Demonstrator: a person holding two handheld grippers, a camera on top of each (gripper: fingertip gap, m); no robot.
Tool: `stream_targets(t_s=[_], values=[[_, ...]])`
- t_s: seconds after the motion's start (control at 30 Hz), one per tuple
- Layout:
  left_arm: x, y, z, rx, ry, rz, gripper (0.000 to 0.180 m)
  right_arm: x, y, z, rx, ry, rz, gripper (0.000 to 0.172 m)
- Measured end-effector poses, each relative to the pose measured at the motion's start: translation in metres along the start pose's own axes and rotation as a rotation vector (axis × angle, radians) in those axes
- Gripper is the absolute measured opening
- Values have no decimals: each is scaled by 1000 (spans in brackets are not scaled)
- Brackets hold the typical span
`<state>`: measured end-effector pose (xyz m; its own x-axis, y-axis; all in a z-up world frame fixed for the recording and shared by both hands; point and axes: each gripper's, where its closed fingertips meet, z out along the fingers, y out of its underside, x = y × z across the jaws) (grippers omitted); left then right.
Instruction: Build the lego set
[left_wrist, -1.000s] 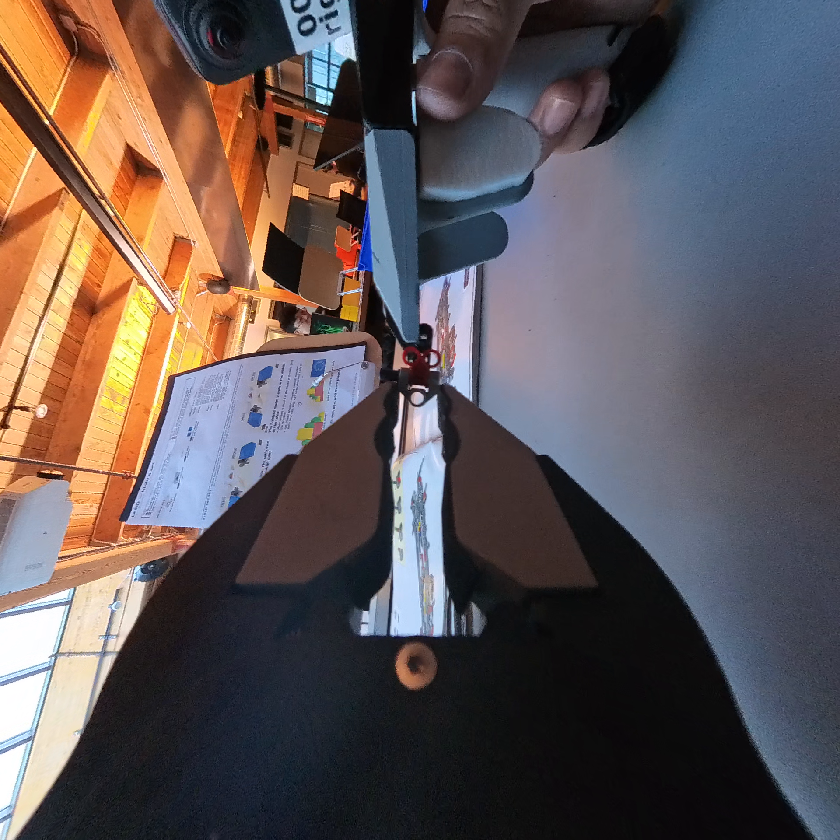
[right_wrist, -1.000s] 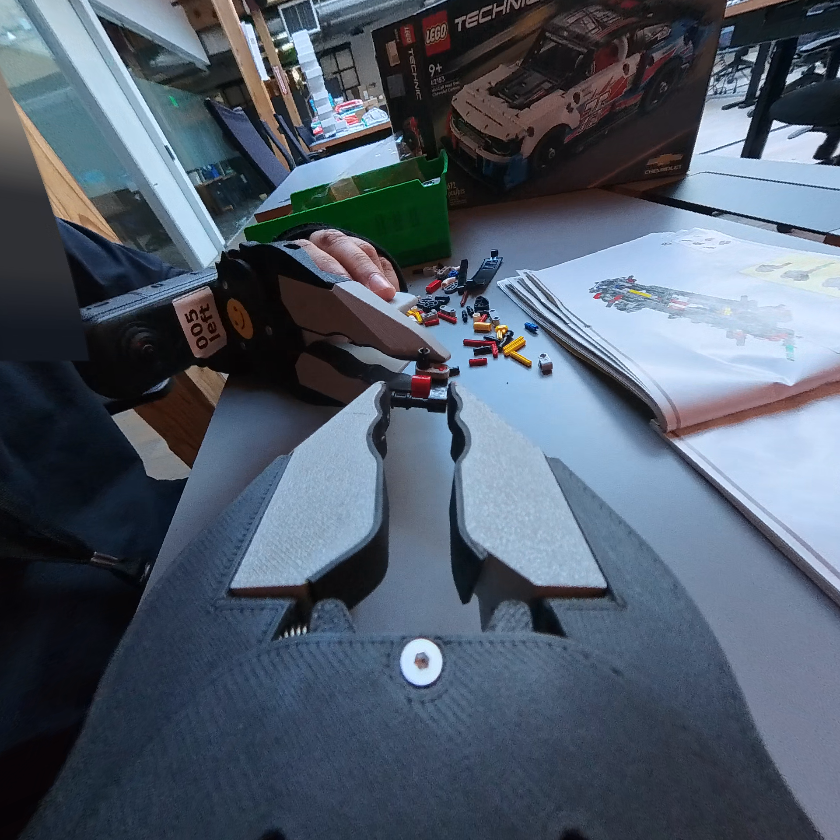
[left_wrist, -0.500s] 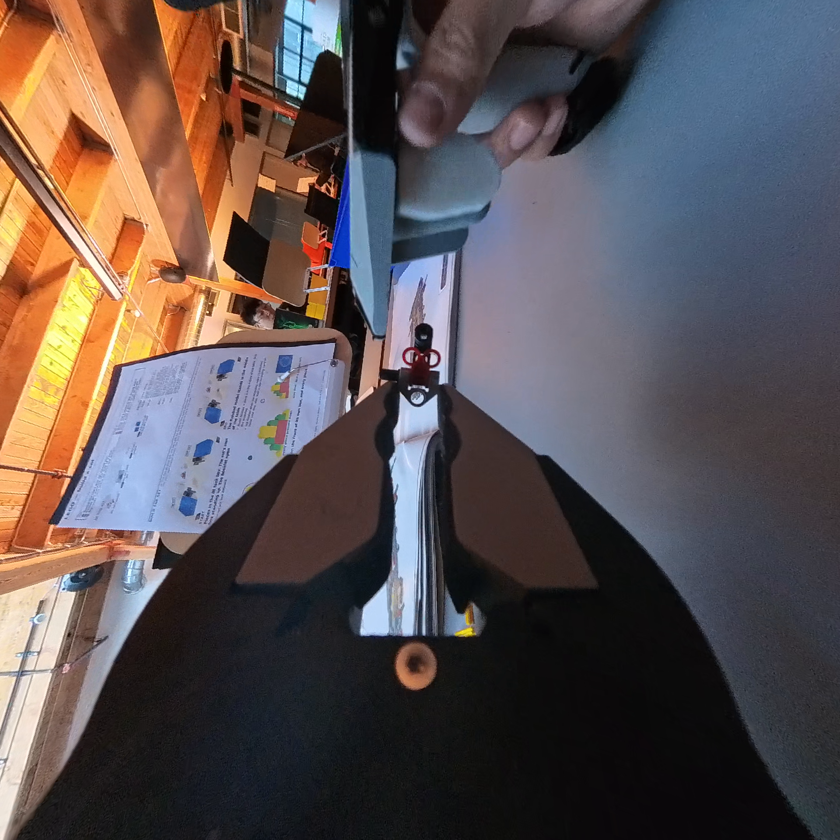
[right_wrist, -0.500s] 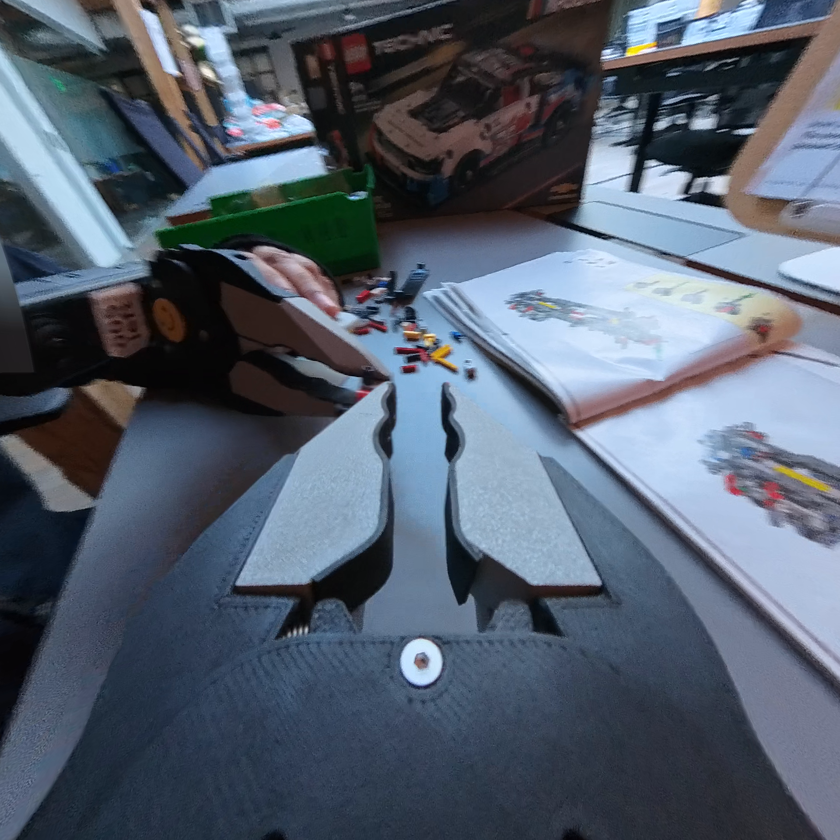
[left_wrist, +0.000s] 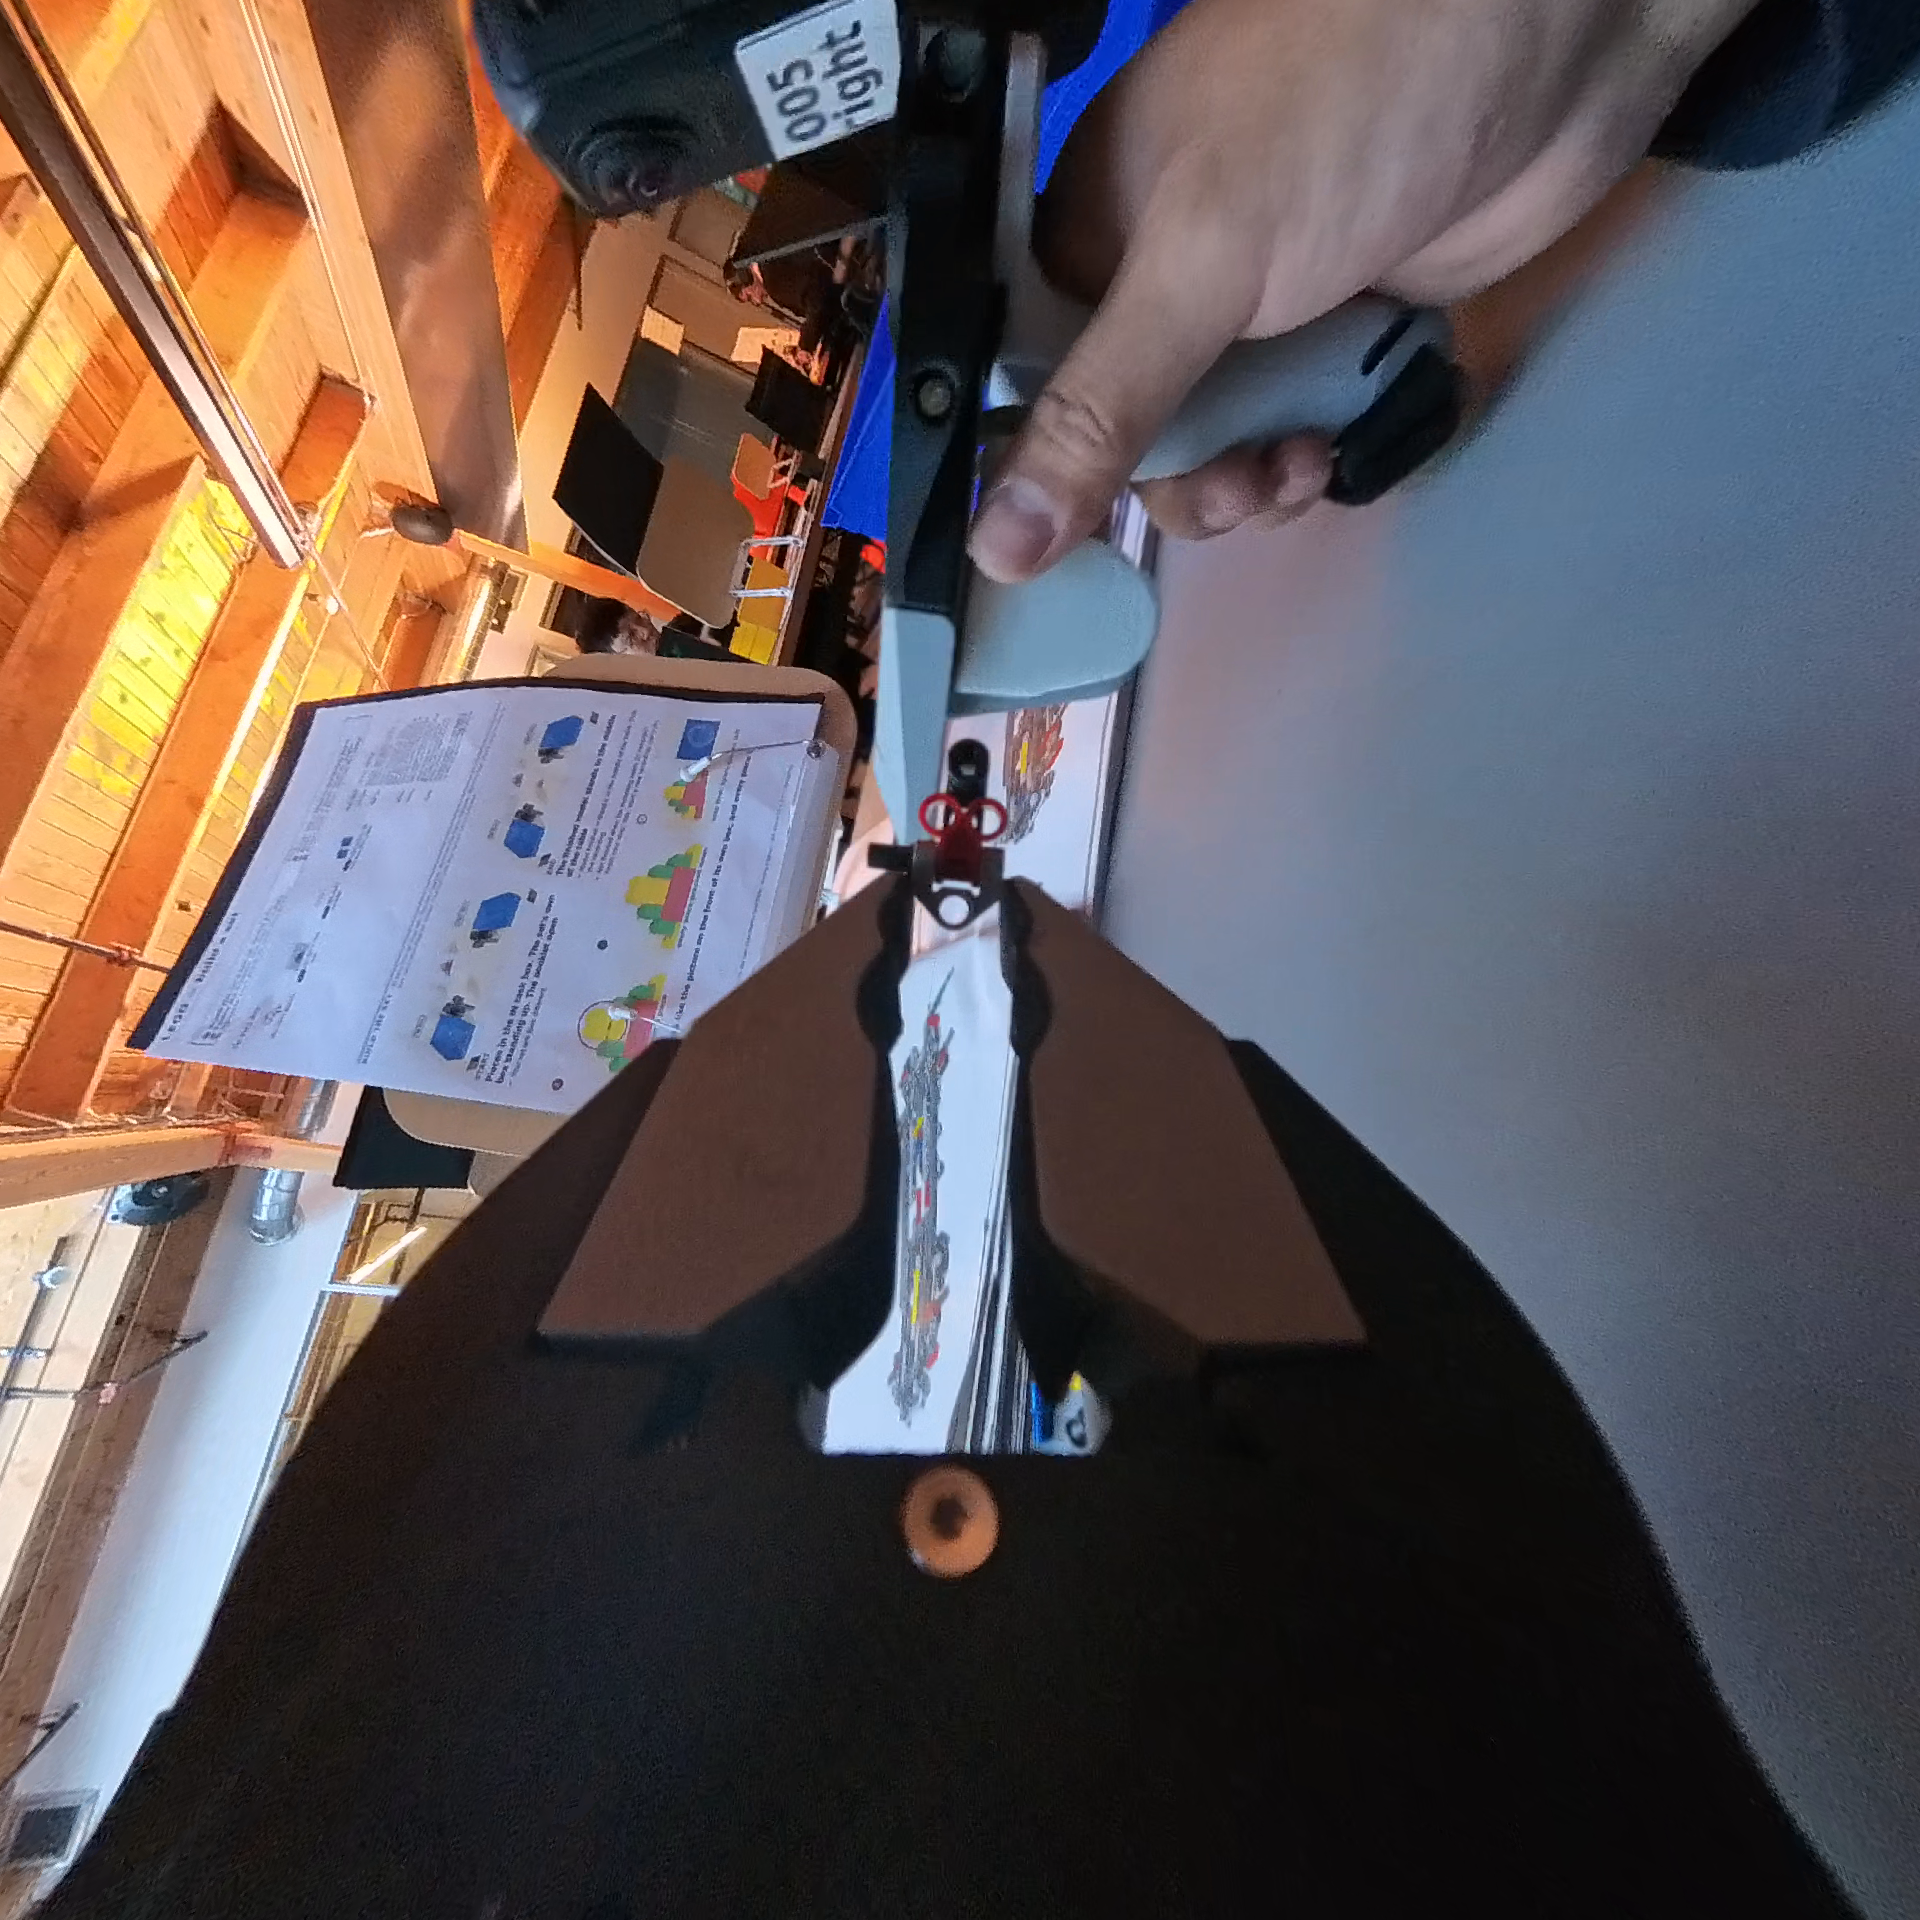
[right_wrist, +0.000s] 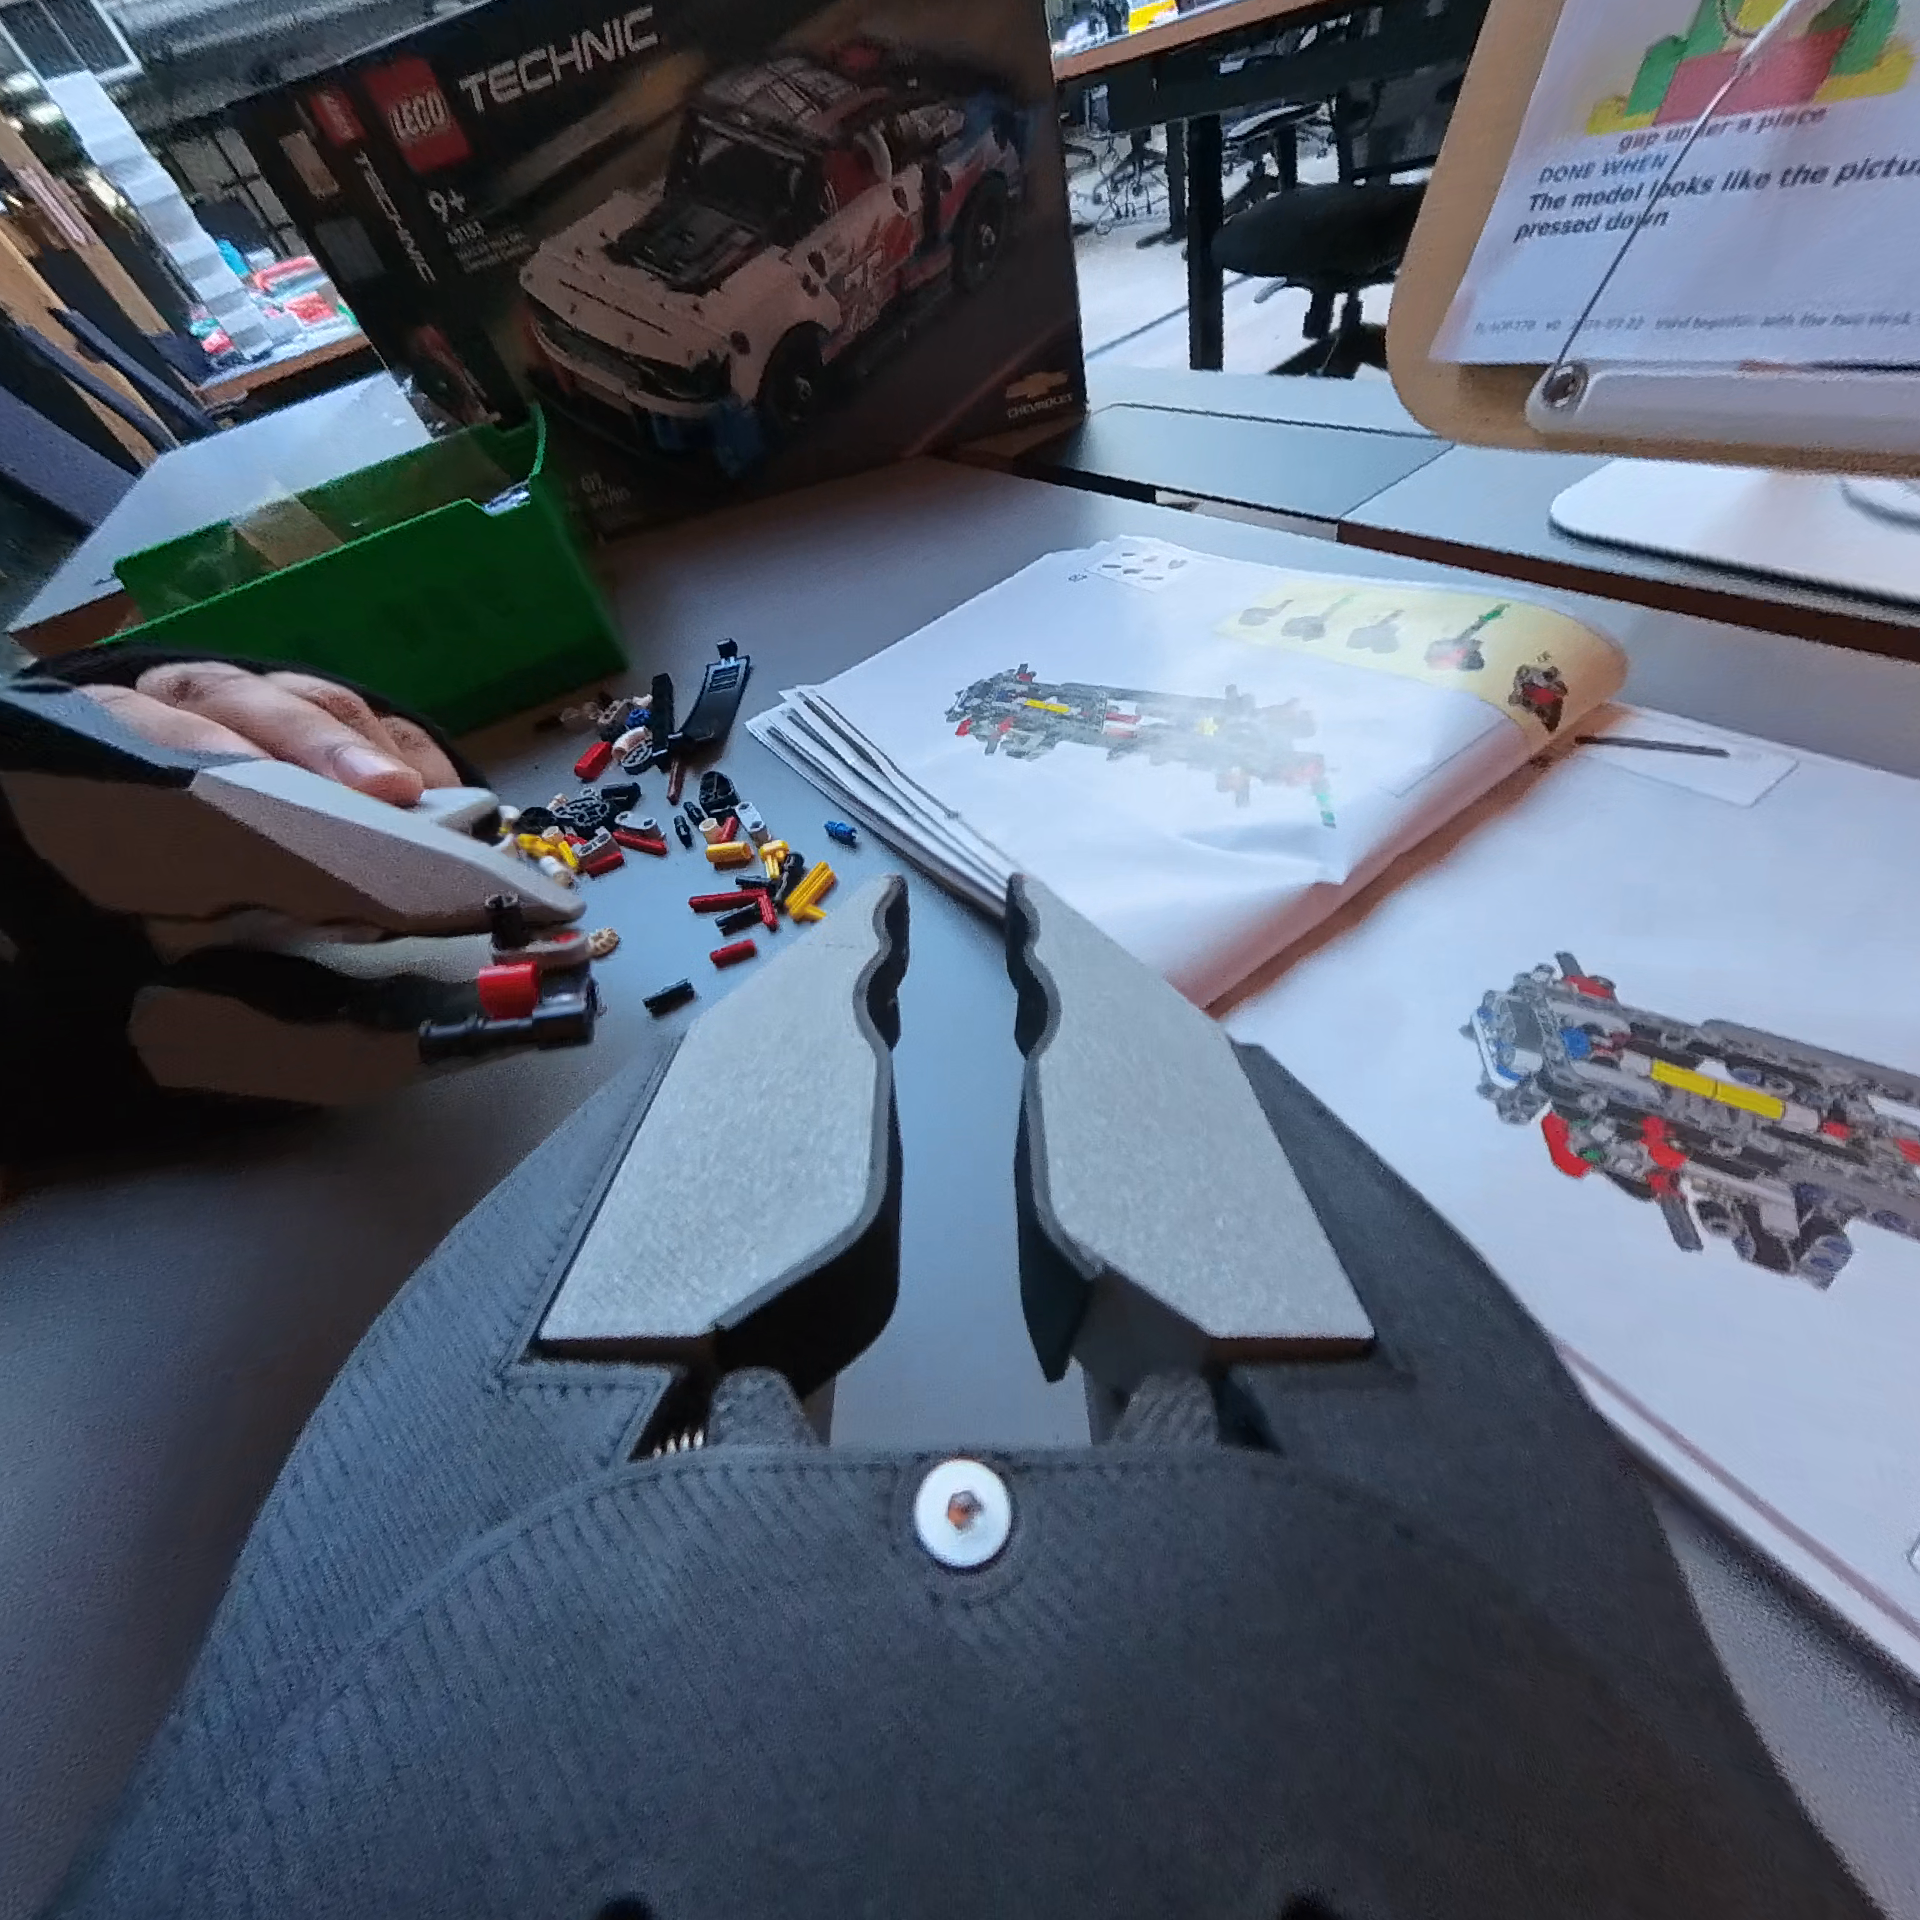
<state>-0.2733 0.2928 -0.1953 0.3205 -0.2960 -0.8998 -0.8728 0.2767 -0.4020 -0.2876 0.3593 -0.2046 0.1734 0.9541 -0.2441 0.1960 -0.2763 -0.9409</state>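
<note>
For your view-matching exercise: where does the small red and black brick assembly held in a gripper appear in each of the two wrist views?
Left wrist view: the small red and black brick assembly sits just above centre, gripped at the left gripper's fingertips.
Right wrist view: it is at centre-left, in that same gripper, seen from the side.
Shared landmark: the open instruction booklet on the table.

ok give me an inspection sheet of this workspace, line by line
surface: grey tabletop, matte.
job's things: small black-and-red brick assembly; open instruction booklet; green plastic bin.
clutter: loose red, yellow and black small pieces scattered beside the booklet; dark model-car box behind.
grippers: left gripper clamps the assembly at its fingertips; right gripper narrowly open, nothing between its fingers, apart from the assembly.
cables: nothing seen.
surroundings: printed sheet on a stand; office chair; wooden beams.
</note>
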Motion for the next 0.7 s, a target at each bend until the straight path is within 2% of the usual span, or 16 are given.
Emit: stream_targets(t_s=[0.17,0.37,0.5,0.7], values=[[-1,2,-2,-12,-16,18,14,-12,5,1,-18,-46,36,20],[-12,30,10,-106,-69,-52,14,-24,4,-2,-11,-97,11,19],[-22,44,16,-178,-114,-46,14,-24,-11,-13,60,-138,99,19],[-28,45,21,-181,-131,-98,14,-30,-32,-29,140,-186,135,17]])
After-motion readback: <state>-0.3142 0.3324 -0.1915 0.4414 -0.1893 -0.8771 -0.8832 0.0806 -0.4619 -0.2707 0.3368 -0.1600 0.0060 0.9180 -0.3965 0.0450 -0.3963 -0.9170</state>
